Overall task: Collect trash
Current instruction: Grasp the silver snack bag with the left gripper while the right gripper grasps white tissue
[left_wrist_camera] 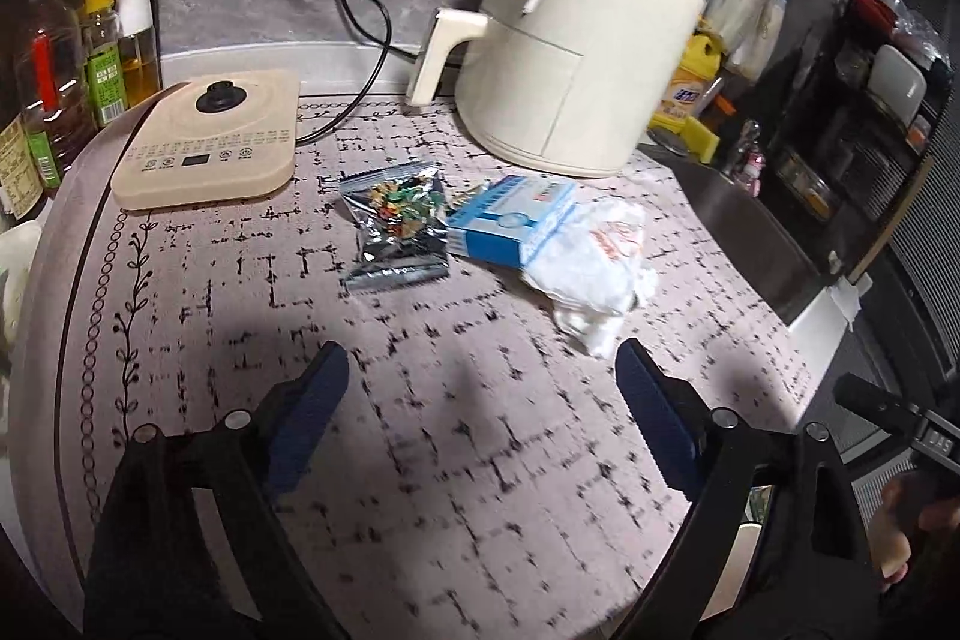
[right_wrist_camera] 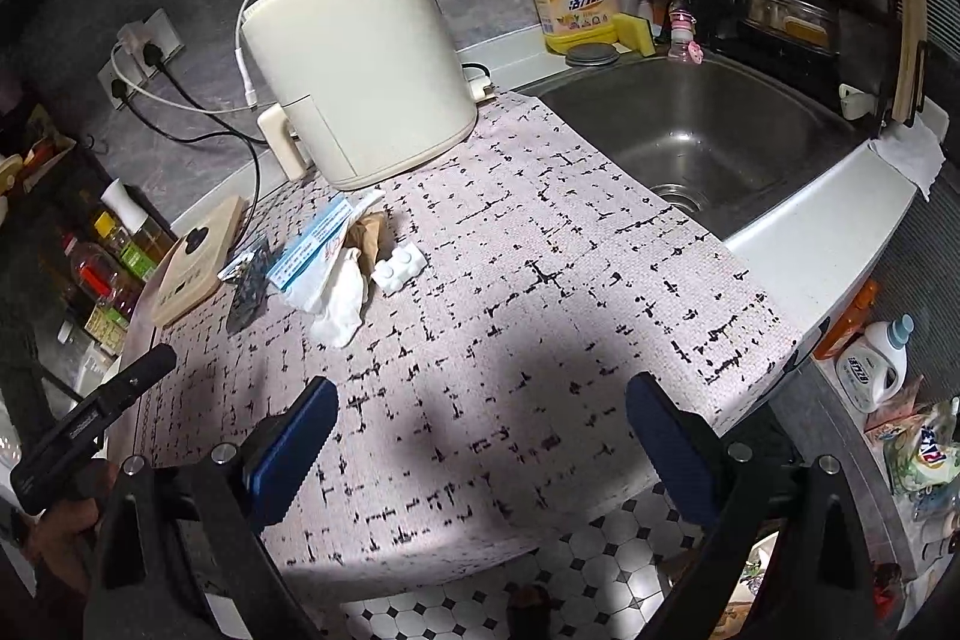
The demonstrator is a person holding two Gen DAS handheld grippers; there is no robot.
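Both claws hang wide apart and empty over the counter (left_wrist_camera: 480, 460). Ahead of the left claw (left_wrist_camera: 483, 370) lie a crinkled foil wrapper (left_wrist_camera: 399, 226), a flat blue box (left_wrist_camera: 513, 220) and crumpled white tissue (left_wrist_camera: 594, 268), bunched together. From the right claw (right_wrist_camera: 480, 400) the pile sits ahead-left, beside a smooth cream fryer (right_wrist_camera: 360, 64).

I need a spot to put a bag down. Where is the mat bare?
Bare between both open grippers and the tissue, and rightward to the sink. Crowded by the air fryer: snack wrapper, blue box.
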